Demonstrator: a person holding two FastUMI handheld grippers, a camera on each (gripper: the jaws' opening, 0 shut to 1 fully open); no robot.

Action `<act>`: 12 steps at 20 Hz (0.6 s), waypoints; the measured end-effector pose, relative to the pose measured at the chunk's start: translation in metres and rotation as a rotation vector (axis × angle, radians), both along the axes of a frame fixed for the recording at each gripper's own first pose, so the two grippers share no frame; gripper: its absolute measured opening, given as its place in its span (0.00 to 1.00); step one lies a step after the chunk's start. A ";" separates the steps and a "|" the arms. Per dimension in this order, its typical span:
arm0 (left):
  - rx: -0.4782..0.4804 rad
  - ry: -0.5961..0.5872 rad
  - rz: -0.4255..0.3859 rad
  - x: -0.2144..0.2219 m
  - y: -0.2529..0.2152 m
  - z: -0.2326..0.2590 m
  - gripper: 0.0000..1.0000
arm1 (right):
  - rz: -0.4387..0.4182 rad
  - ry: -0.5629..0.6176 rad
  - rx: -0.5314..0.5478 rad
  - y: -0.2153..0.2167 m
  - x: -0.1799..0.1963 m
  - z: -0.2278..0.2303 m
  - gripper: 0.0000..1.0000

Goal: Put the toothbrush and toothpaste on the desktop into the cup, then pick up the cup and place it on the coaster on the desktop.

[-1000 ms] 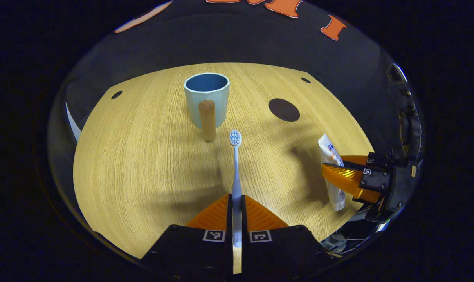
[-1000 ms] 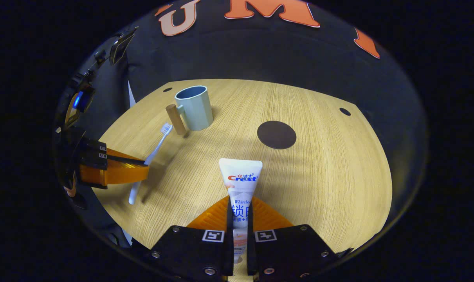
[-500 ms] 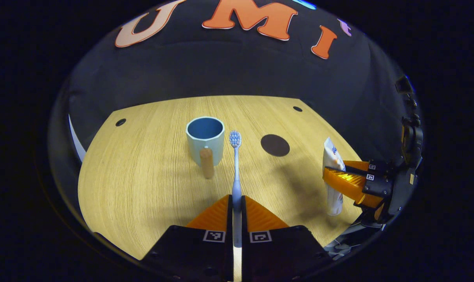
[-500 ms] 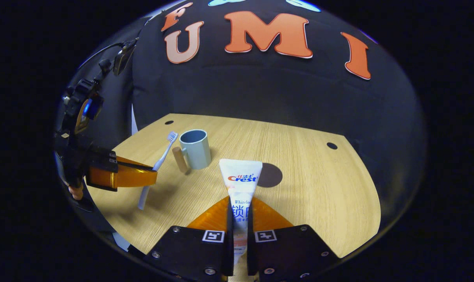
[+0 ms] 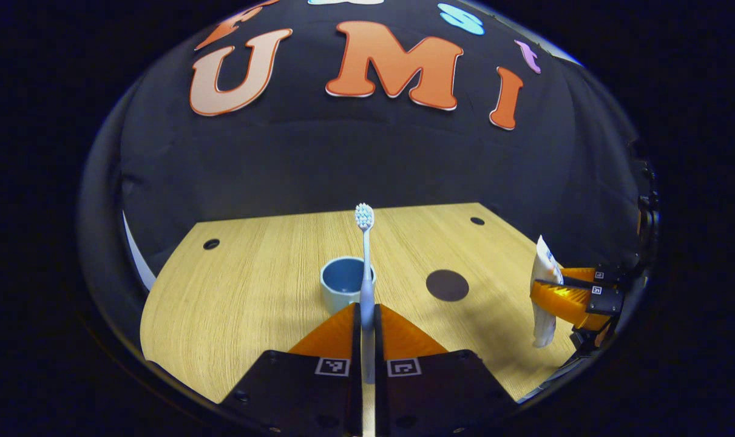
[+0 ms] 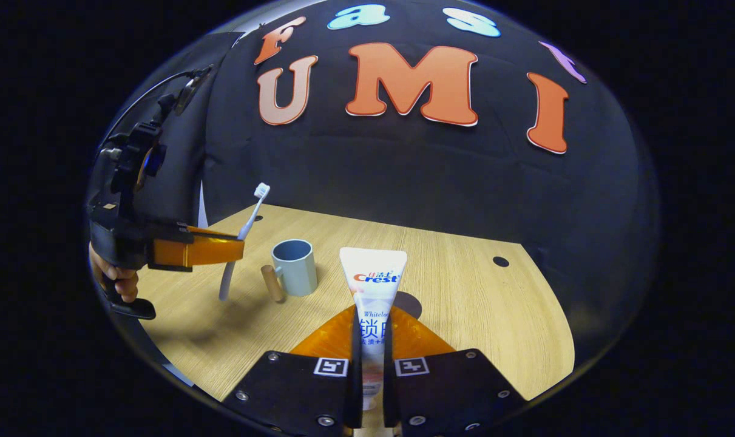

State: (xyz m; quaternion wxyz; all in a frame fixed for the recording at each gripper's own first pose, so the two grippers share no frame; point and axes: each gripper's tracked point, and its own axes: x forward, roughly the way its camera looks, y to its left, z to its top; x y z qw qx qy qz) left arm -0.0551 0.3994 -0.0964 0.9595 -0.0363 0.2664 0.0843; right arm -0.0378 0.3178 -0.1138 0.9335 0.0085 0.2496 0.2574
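My left gripper (image 5: 367, 312) is shut on a pale blue toothbrush (image 5: 365, 255), bristles up, held in the air above the wooden desktop (image 5: 252, 285). Behind the brush stands the light blue cup (image 5: 343, 290), its wooden handle (image 6: 272, 283) hidden in the left gripper view. My right gripper (image 6: 371, 321) is shut on a white toothpaste tube (image 6: 373, 285), lifted off the desk. The dark round coaster (image 5: 447, 285) lies right of the cup. From the left gripper view, the right gripper (image 5: 555, 297) hangs far right with the tube (image 5: 543, 303). From the right gripper view, the left gripper (image 6: 237, 250) holds the toothbrush (image 6: 243, 243) left of the cup (image 6: 294, 273).
Small dark holes (image 5: 211, 244) (image 5: 477, 221) mark the desk's far corners. The coaster (image 6: 411, 300) sits partly behind the tube in the right gripper view. A hand (image 6: 115, 282) grips the left gripper's handle. The booth's black cloth wall closes the back.
Both grippers rose from the desk with the toothbrush and toothpaste in them. The cup and coaster now appear lower and farther away in both views.
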 end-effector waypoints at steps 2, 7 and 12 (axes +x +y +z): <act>0.009 -0.041 0.012 0.016 0.009 0.008 0.07 | 0.003 -0.027 0.005 0.000 0.004 0.009 0.14; 0.006 -0.161 0.045 0.050 0.025 0.030 0.08 | -0.014 -0.118 0.016 0.000 0.022 0.038 0.14; 0.023 -0.243 0.059 0.080 0.035 0.035 0.08 | -0.023 -0.197 0.024 -0.004 0.028 0.056 0.14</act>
